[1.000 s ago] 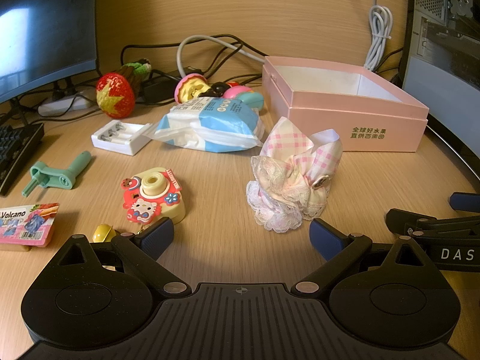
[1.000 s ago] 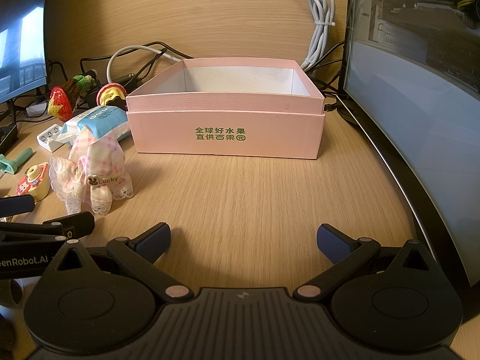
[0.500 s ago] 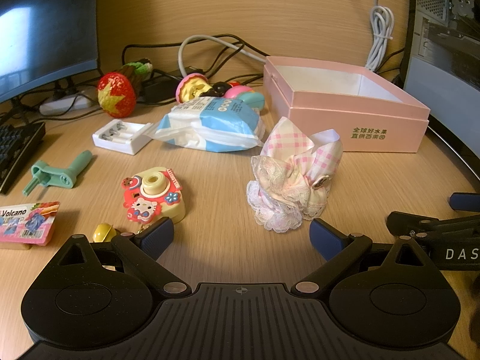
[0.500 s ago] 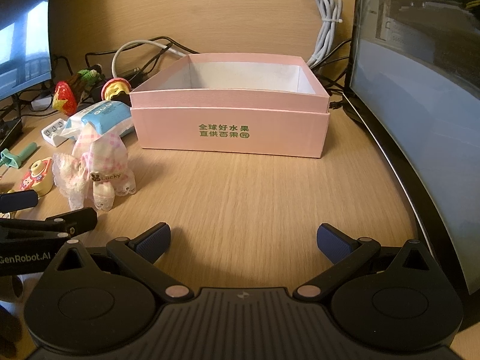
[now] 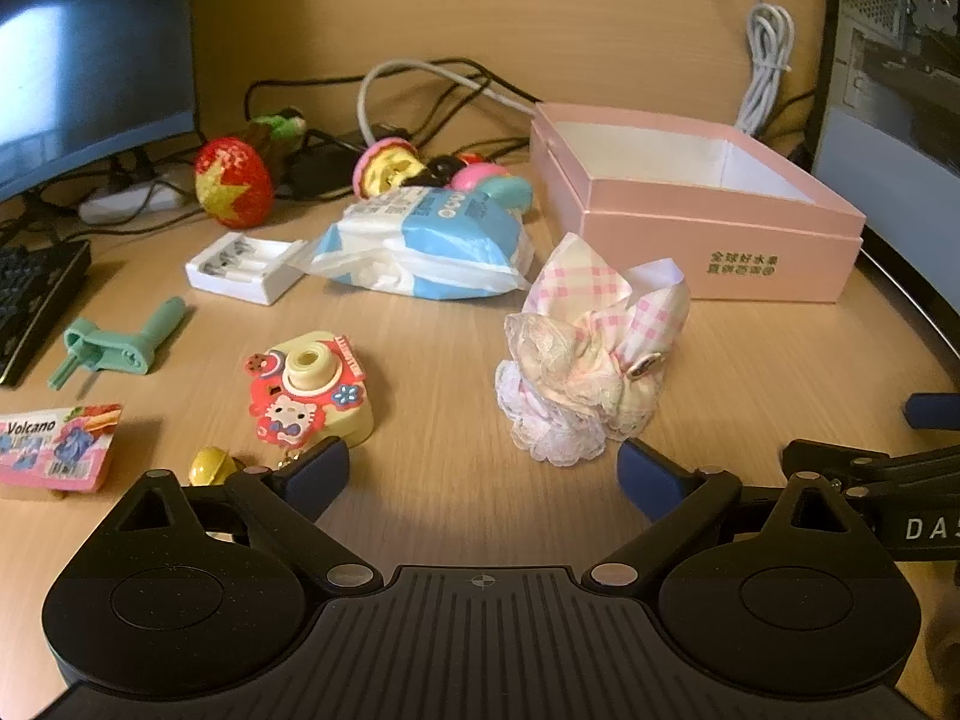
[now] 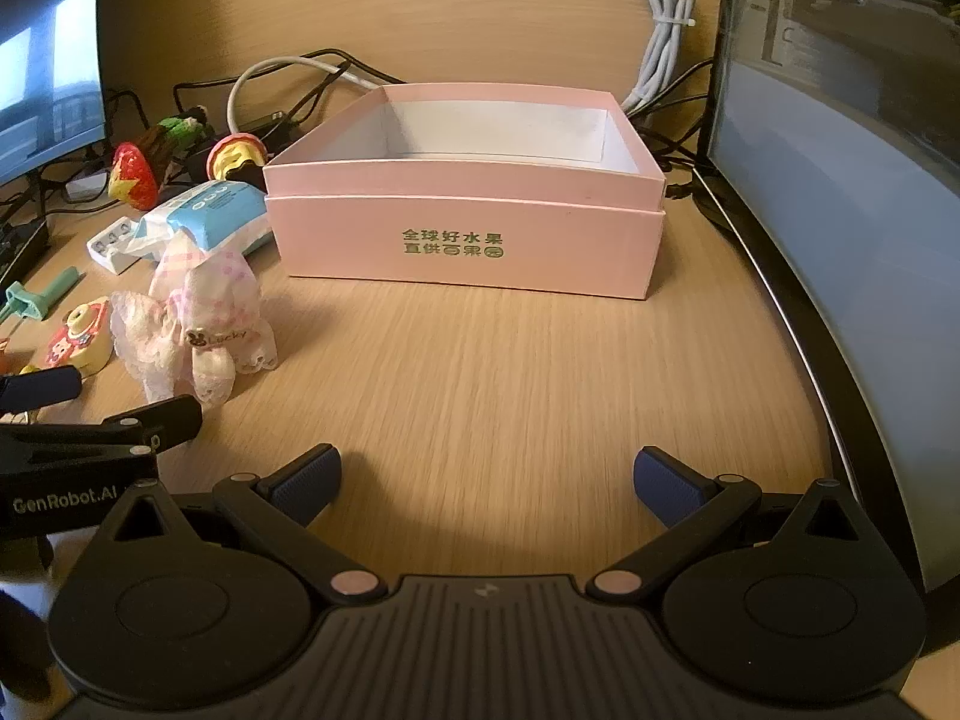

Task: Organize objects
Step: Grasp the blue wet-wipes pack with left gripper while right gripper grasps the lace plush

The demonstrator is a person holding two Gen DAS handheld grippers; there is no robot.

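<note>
Wooden desk [image 6: 510, 372] carries everything. Pink box [image 6: 468, 240] sits open w/ lid off, white inside, green lettering on front wall, toward back right; nothing seen in it. Wet-wipe pack [image 5: 426, 240], blue/white, lies just left of box. Frilly pink-check bow [image 5: 591, 360] sits in front of box's left corner, near but apart from it. Red strawberry toy [image 5: 235, 181] at back left, white battery case [image 5: 246, 264] in front of it. Toy camera [image 5: 309, 396] nearer, left of bow; teal clip [image 5: 114, 345] and Volcano packet [image 5: 57, 447] further left.

Left gripper [image 5: 483, 474]: jaws wide, holding nothing, low over desk w/ bow just ahead of its right pad. Right gripper [image 6: 489, 483]: jaws wide, holding nothing, facing box front.
</note>
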